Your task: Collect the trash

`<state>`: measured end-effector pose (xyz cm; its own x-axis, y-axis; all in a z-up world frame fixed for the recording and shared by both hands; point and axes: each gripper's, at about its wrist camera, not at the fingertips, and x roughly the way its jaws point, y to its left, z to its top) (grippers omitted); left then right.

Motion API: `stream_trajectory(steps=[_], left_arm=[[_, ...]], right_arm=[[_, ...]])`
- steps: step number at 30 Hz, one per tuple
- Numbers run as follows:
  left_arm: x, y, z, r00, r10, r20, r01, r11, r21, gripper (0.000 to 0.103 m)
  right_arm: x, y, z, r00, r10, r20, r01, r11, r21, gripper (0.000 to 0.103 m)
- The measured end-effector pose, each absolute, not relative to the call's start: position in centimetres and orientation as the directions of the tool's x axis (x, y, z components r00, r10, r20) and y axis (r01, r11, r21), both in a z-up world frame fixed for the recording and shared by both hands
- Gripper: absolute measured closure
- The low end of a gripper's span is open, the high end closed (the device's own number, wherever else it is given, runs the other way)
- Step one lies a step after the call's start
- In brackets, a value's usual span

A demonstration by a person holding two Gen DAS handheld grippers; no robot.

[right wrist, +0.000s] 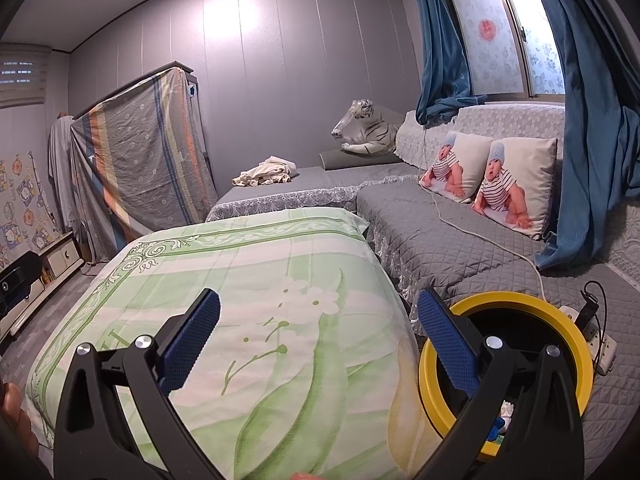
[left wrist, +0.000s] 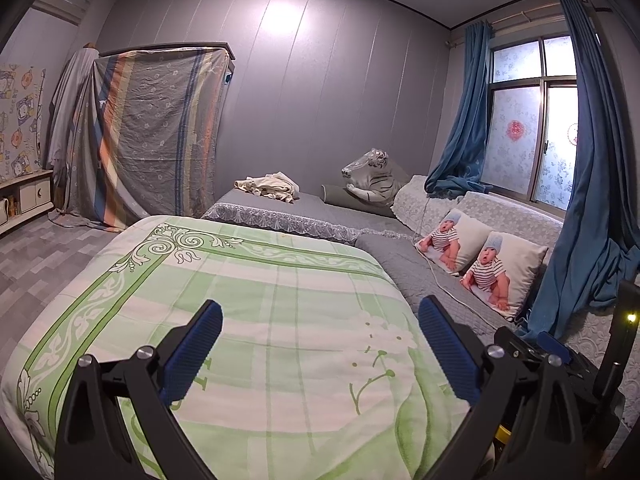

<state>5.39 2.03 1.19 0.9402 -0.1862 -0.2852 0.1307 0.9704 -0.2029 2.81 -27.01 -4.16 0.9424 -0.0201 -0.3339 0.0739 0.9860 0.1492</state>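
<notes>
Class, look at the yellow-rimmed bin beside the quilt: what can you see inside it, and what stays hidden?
Inside the yellow-rimmed bin, a few small blue and white items show near the bottom. The right tool covers part of the opening; the rest is dark.

Each claw is the same build: the left claw and the right claw both have two matte black plastic arms that splay outward like a wishbone, each arm pierced by a long teardrop cut-out. Round silver screw heads sit in pairs at the knuckles (four per claw). The fingers end in deep blue pads with a fine ribbed texture, their inner edges toothed. Beside the left claw, part of another black housing carries a small glowing yellow light.
</notes>
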Motion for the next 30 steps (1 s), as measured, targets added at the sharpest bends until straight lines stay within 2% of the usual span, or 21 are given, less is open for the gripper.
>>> stream_trajectory(steps=[30], left_arm=[[5.41, 1.47, 1.33, 0.936, -0.198, -0.292, 0.145, 0.97, -0.194, 0.008]], right_arm=[[3.0, -27.31, -4.28, 0.938, -0.024, -0.345, 0.084, 0.983, 0.161, 0.008]])
